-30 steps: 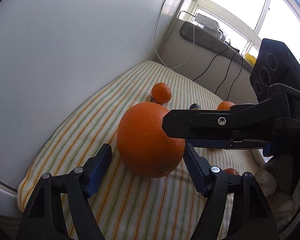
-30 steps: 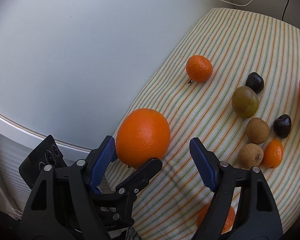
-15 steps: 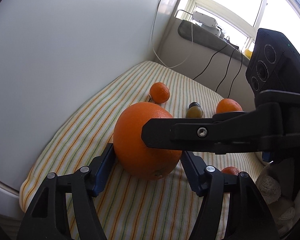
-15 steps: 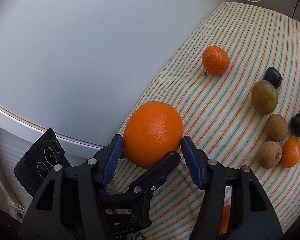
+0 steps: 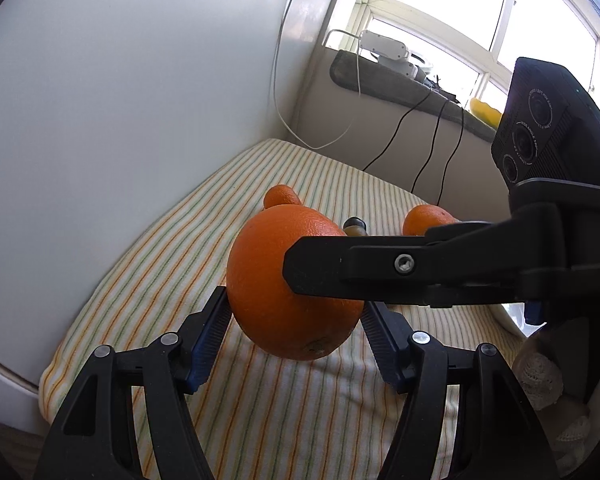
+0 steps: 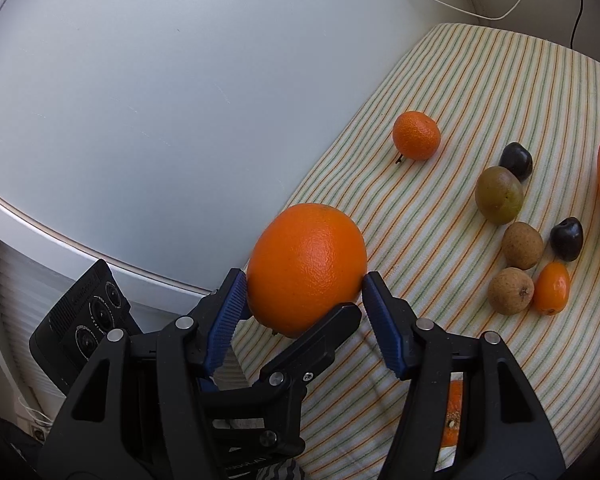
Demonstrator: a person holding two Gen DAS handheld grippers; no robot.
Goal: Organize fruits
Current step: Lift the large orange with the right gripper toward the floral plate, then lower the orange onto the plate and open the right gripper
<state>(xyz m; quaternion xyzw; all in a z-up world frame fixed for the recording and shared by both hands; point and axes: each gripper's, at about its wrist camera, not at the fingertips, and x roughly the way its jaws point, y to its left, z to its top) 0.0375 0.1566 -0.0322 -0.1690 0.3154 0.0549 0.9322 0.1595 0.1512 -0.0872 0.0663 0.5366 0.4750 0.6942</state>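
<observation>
Left wrist view: left claw (image 5: 294, 316) and right claw (image 6: 304, 294) both grasping one big orange (image 5: 288, 284), pads touching its sides, above the striped cloth (image 5: 160, 264). Small fruits (image 6: 522, 244) lie beyond-right of right claw.

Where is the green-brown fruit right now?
In the right wrist view, the green-brown fruit lies at right on the striped cloth, touching a dark fruit beyond it, with a tan fruit just nearer.

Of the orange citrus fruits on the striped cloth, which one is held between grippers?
The big round orange, nearest the cloth's edge; both the left gripper and right gripper close on it. The small mandarin lies free.
</observation>
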